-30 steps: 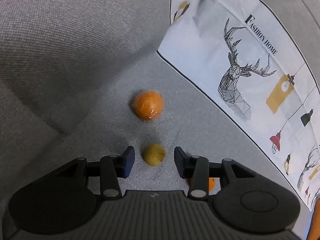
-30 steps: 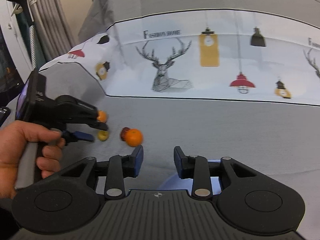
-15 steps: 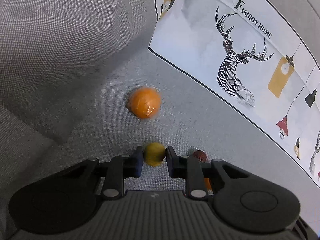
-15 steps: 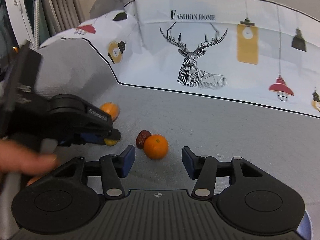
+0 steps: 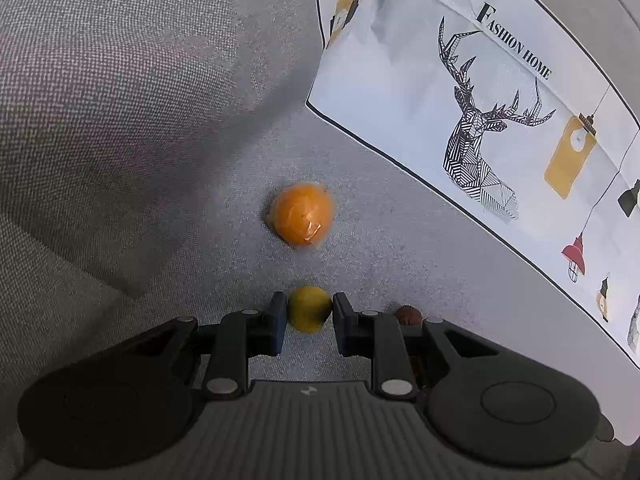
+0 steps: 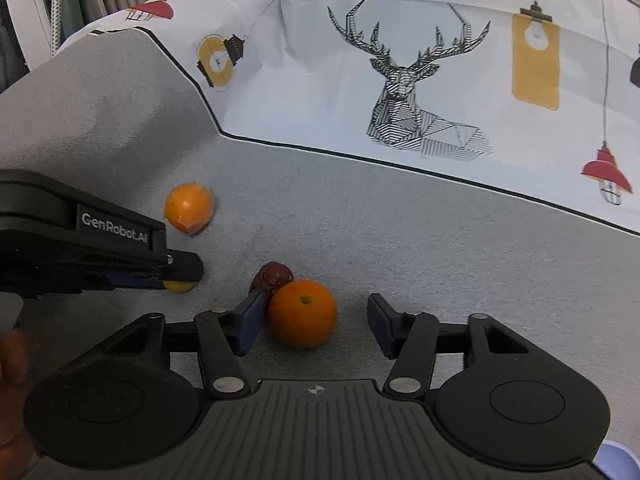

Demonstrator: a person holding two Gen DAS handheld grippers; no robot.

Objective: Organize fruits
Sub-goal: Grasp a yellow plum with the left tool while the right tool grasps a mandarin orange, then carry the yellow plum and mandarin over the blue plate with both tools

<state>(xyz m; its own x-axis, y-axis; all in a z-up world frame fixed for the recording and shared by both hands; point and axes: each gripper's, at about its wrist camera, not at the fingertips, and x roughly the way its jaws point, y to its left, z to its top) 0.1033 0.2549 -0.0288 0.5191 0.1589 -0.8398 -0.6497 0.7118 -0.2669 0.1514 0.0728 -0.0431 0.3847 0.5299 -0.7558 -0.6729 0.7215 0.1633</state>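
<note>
L claw [image 5: 309, 312] pinches the small yellow fruit [image 5: 309, 308], pads pressed on both its sides, fruit low on the grey bed cover [image 5: 160, 160]; its jaws closed in on it within the last sec. Wrapped orange fruit [image 5: 302, 214] lies just beyond it, apart. Dark red-brown fruit [image 6: 272, 276] sits to the R, touching the orange [image 6: 303, 313]. R claw [image 6: 314, 326] is spread w/ the orange between its fingers: L finger just beside or touching it, can't tell which; R finger clearly apart, no grip. Its jaws widened in the last sec. White printed sheet w/ deer [image 6: 400, 80] lies behind the fruits
</note>
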